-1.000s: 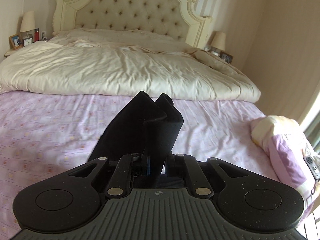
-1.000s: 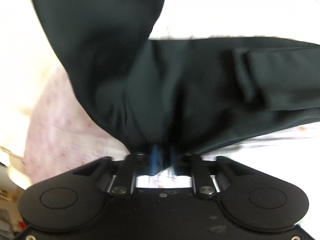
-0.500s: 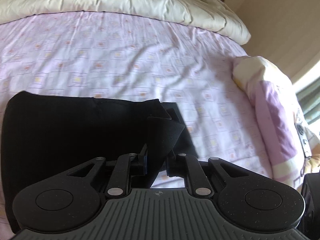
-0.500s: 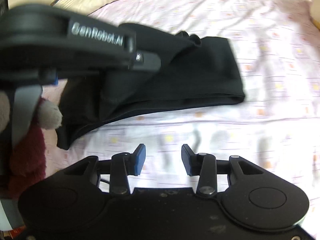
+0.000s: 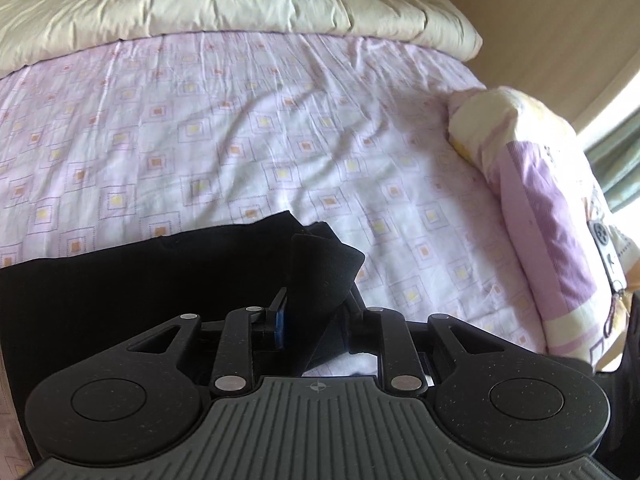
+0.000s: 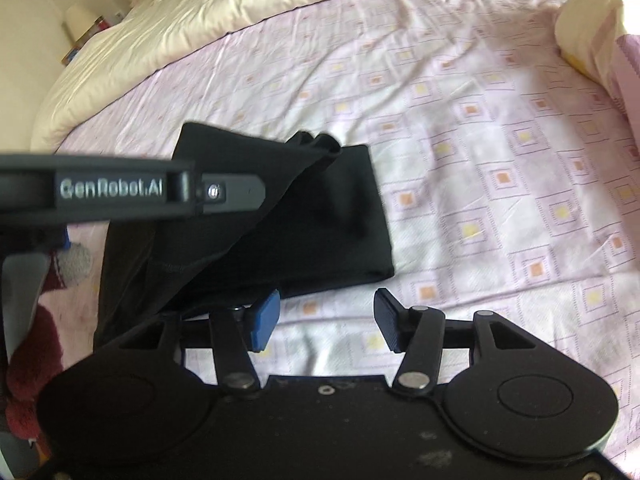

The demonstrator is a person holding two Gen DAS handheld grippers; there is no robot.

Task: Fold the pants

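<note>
The black pants (image 6: 320, 216) lie folded on the pink patterned bed sheet (image 6: 480, 160). In the left wrist view the pants (image 5: 120, 288) spread to the left. My left gripper (image 5: 316, 312) is shut on a bunched fold of the pants and holds it just above the sheet. The left gripper also shows from the side in the right wrist view (image 6: 224, 192), over the pants. My right gripper (image 6: 326, 320) is open and empty, just in front of the pants' near edge.
A cream duvet (image 5: 240, 0) covers the far half of the bed. A rolled pink and yellow blanket (image 5: 540, 200) lies at the right edge. A nightstand with a lamp (image 6: 80, 20) stands at the far left.
Both grippers brought the pants down onto the sheet. My right gripper let go of the pants, opened wider and drew back. The left one still grips the fold.
</note>
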